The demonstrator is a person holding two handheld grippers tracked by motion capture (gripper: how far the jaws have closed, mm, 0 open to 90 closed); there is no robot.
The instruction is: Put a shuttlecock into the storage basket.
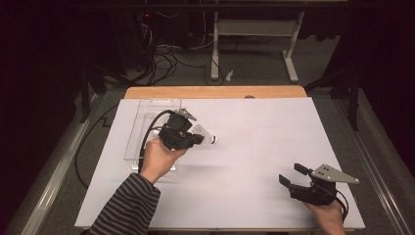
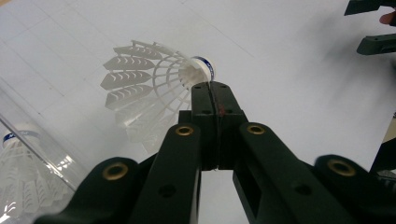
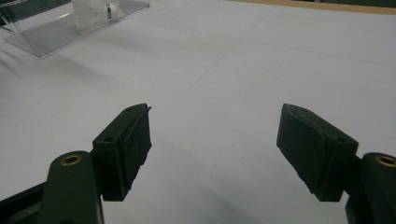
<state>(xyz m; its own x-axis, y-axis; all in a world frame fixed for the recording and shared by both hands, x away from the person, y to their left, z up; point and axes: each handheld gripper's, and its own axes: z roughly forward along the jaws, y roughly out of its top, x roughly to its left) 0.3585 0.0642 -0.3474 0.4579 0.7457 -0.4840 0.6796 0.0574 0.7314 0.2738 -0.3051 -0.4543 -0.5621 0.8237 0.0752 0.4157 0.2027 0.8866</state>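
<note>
A white feather shuttlecock (image 2: 149,88) with a blue-banded cork tip (image 1: 213,139) hangs over the white table sheet (image 1: 254,147). My left gripper (image 1: 198,138) is shut on it. In the left gripper view the two jaws of the left gripper (image 2: 212,86) are pressed together on the skirt wall just behind the cork. My right gripper (image 1: 292,175) stands open low at the table's front right with nothing between its fingers. The right gripper view shows the right gripper (image 3: 215,135) wide apart over bare sheet.
A clear plastic box (image 1: 147,120) lies at the left of the sheet, just behind my left hand, with another shuttlecock (image 2: 18,158) inside it. The same clear box (image 3: 70,28) sits at the far left in the right gripper view. A wooden table edge (image 1: 215,92) runs along the back.
</note>
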